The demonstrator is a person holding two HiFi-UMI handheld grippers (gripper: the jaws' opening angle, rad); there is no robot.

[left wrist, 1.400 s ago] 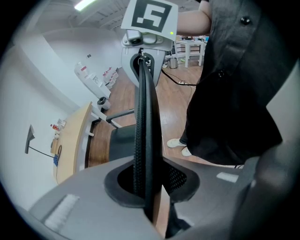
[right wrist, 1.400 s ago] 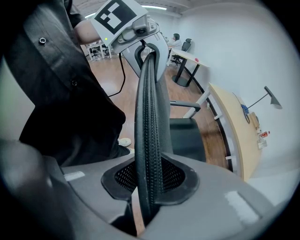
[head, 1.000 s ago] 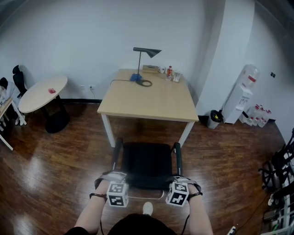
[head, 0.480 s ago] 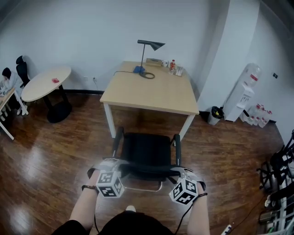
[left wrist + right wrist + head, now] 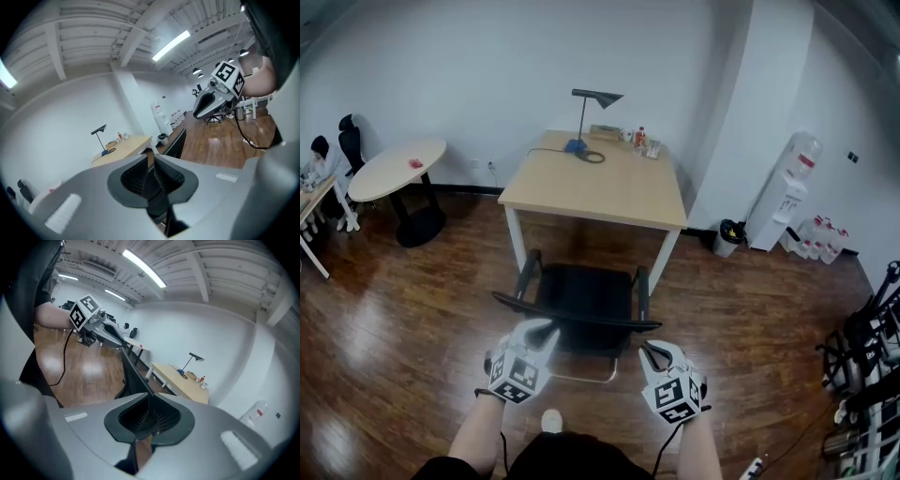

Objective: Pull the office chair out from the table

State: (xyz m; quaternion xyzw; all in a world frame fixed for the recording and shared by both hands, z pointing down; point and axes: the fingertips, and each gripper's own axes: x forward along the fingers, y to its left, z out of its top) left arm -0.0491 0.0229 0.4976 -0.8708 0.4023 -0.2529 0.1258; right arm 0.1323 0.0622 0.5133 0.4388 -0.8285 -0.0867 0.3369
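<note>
Glossy wood floor (image 5: 394,319); left gripper (image 5: 547,327) and right gripper (image 5: 650,350) jaws just closed together, empty.

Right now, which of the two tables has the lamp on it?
The rectangular table behind the office chair: the lamp stands at its far edge. The round table at left has none.

Black office chair (image 5: 586,302) with two black armrests and a silver tube base: upright, seat facing the table, backrest toward the jaws. Backrest top rail runs crosswise just ahead of both sets of jaws, spanning from the left gripper (image 5: 549,328) to the right gripper (image 5: 648,349), and neither grips it. Both sets of jaws have just been closing, with nothing between them. Light-wood rectangular table (image 5: 600,192) on white legs stands beyond the chair, well ahead of the jaws. Seat front is near its near edge.
</note>
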